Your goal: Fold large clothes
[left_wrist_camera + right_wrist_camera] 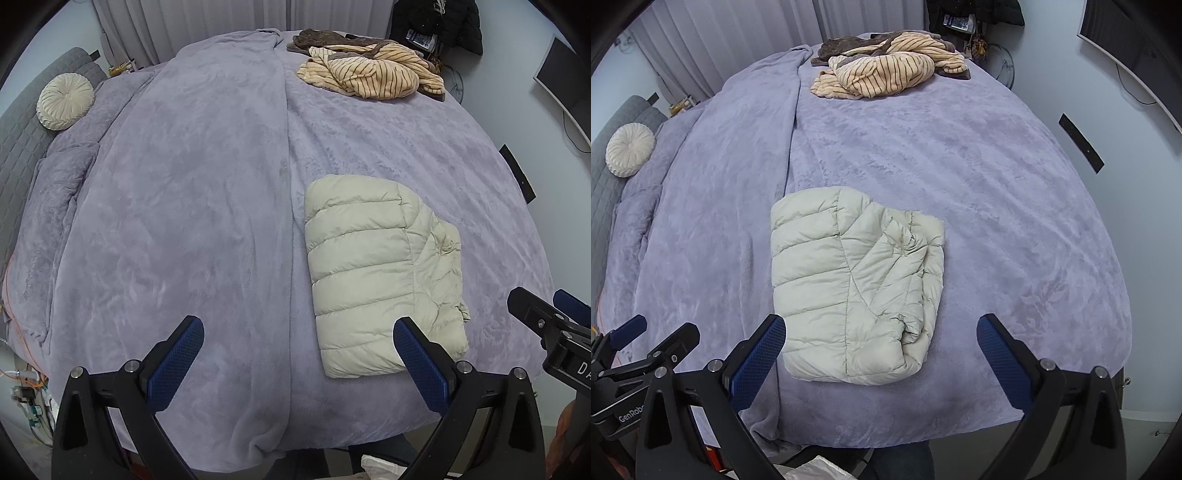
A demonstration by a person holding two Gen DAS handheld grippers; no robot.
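Observation:
A cream quilted puffer jacket [380,273] [857,284] lies folded into a compact rectangle near the front edge of a lavender blanket-covered bed [184,206] [997,206]. My left gripper [299,332] hovers open above the bed's front edge, its right finger just over the jacket's near corner, holding nothing. My right gripper [881,330] is open too, its fingers straddling the jacket's near end from above, not touching it. Each gripper shows at the edge of the other's view: the right one [546,314], the left one [653,336].
A crumpled striped beige and brown garment [369,70] [886,66] lies at the bed's far end. A round cream cushion [64,101] [629,149] rests against the grey headboard [22,140] on the left. A monitor [565,81] and wall stand to the right.

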